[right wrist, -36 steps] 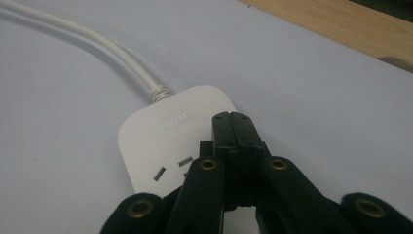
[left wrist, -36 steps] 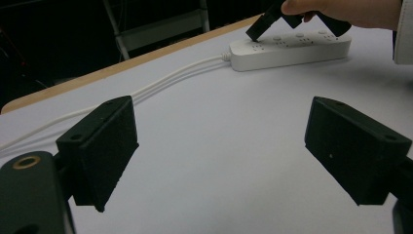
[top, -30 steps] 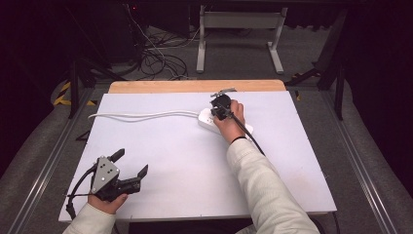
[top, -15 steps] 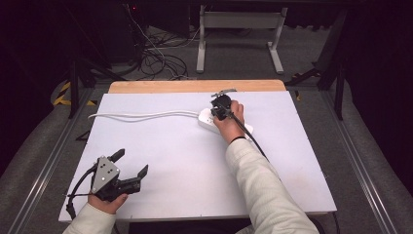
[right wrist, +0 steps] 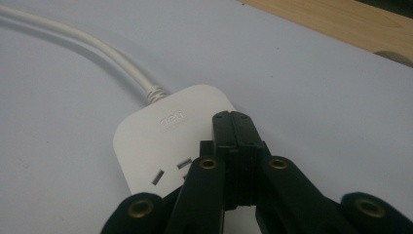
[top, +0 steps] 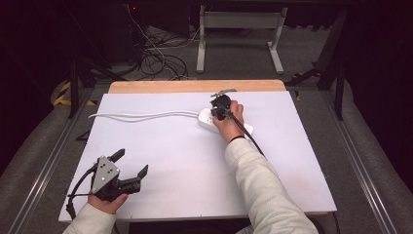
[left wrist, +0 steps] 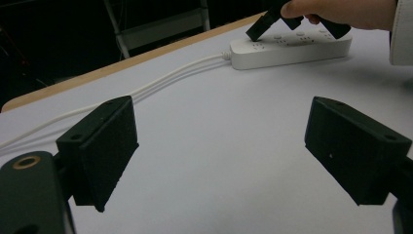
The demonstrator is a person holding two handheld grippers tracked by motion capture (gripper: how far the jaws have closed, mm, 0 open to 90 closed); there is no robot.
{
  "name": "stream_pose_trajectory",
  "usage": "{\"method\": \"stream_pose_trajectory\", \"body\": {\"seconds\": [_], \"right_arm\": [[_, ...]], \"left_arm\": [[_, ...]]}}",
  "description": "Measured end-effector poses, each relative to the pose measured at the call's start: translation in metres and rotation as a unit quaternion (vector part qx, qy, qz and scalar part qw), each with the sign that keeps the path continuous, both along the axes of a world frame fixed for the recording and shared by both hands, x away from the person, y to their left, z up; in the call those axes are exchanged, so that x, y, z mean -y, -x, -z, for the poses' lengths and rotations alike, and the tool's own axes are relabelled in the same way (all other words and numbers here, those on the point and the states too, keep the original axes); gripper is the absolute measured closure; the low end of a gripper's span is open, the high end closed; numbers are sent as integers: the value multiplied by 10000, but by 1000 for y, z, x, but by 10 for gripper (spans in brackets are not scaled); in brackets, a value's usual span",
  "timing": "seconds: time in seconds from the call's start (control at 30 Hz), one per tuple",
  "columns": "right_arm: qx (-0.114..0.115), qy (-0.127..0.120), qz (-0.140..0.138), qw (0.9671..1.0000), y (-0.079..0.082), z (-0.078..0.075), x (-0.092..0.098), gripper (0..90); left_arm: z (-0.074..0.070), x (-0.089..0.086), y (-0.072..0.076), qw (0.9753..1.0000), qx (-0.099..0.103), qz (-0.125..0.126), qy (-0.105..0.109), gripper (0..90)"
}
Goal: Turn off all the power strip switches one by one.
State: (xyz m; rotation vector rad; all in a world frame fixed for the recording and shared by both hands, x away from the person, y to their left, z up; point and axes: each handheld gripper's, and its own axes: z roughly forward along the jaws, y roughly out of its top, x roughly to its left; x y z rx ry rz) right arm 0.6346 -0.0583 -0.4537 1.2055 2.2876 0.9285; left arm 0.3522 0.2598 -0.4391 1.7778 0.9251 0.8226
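Note:
A white power strip [top: 205, 118] lies at the back middle of the white table [top: 185, 165], and its white cable [top: 141, 116] runs off to the left. My right gripper [top: 218, 107] is shut with nothing between its jaws. Its closed tip points down at the cable end of the strip's top face [right wrist: 160, 134], close above or touching it. In the right gripper view the right gripper [right wrist: 234, 122] shows just past a socket. My left gripper [top: 131, 162] is held open near the front left corner, facing the strip [left wrist: 292, 46] across bare table, with the left gripper [left wrist: 229, 146] holding nothing.
A wooden strip [top: 195, 86] borders the table's far edge. Beyond it are a dark floor, loose cables [top: 160, 58] and a metal stand's legs [top: 238, 44]. The person's right sleeve [top: 263, 190] crosses the front middle of the table.

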Motion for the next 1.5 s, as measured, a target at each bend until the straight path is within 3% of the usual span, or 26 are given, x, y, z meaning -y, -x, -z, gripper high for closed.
{"method": "stream_pose_trajectory", "body": {"seconds": [0.2, 0.3, 0.57, 0.93, 1.17, 1.4, 1.5], "right_arm": [[37, 99, -70, 9999, 1, -8, 0, 900], [294, -127, -183, 9993, 8, -17, 2, 900], [517, -283, -482, 9971, 26, -36, -4, 900], [500, -406, -538, 9965, 32, -46, 0, 900], [621, -453, -617, 9951, 41, -59, 8, 900], [662, -663, -792, 9924, 55, -70, 18, 900], [635, -754, -802, 9919, 63, -75, 26, 815]], "left_arm": [[0, -1, 0, 10000, -1, -15, 32, 129], [0, -1, -1, 10000, -11, -19, 19, 129], [0, 0, -2, 10000, -10, 4, -11, 129], [0, 0, -2, 10000, -20, -5, 7, 129], [0, 0, -2, 10000, -40, 1, 20, 128], [0, -4, -5, 9996, -196, -6, 223, 122], [0, -4, -4, 9997, -172, -28, 191, 122]]}}
